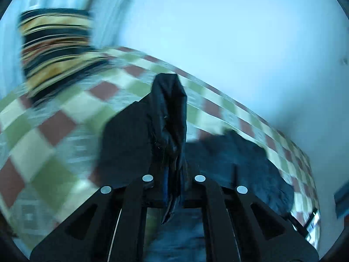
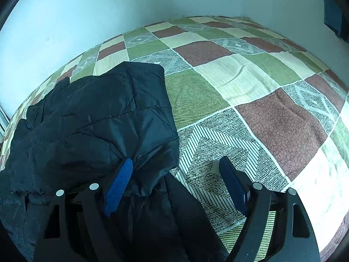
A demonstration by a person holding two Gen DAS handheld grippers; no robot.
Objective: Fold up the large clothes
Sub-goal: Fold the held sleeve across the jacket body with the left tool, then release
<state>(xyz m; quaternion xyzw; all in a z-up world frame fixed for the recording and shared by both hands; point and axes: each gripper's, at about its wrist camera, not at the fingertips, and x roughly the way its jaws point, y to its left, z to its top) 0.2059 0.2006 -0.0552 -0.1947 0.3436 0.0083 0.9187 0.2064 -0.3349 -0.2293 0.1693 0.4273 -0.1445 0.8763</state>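
The left gripper (image 1: 174,152) has its jaws closed on a fold of the dark jacket (image 2: 91,118), while the right gripper (image 2: 174,170) stands wide open over the jacket's edge on the checked bed cover (image 2: 250,76).

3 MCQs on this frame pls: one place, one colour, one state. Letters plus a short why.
1. Where does the dark jacket lie?
A. on the checked bedspread
B. on a chair
C. on a hanger

2. What colour are the pads of the right tongs?
A. red
B. blue
C. white

3. How do the left tongs stand?
A. wide open, nothing in them
B. open over the striped pillow
C. shut on a fold of the jacket

Key: 1 A, it spreads over the squares; 2 B, ribbed blue strips show; 3 C, dark cloth rises pinched from the jaws.
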